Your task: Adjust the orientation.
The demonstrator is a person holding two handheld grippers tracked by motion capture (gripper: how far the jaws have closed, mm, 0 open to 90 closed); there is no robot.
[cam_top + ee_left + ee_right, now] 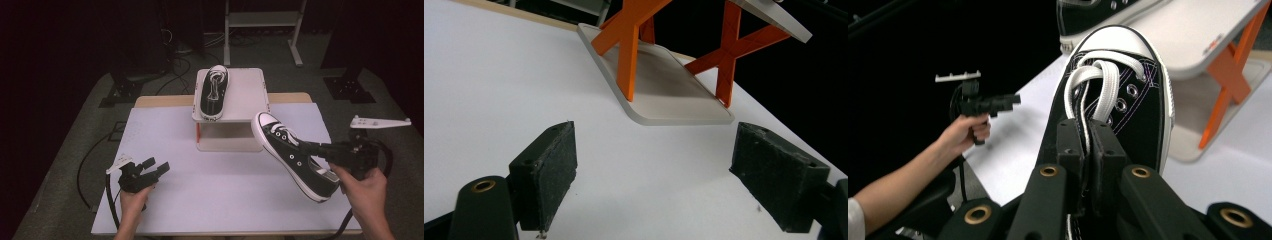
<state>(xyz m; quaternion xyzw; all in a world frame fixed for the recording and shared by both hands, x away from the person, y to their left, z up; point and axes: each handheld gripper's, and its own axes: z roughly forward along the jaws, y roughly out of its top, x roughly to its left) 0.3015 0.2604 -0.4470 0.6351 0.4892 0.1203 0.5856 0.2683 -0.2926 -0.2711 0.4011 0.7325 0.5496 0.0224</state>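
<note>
A black sneaker with white sole and laces (292, 156) hangs in the air at the right, toe pointing toward the stand. My right gripper (306, 147) is shut on its tongue and laces (1087, 135). A second matching sneaker (215, 91) lies on top of the small white stand (245, 95) with orange legs (629, 55). My left gripper (156, 167) is held low over the white table (220, 185) at the front left, open with nothing between its pads (546, 172), and it points toward the stand's base plate (664, 95).
The white tabletop spreads wide in front of the stand. Cables (90, 165) trail off the table's left edge onto the grey floor. A metal frame (260, 30) stands behind the table in the dark background.
</note>
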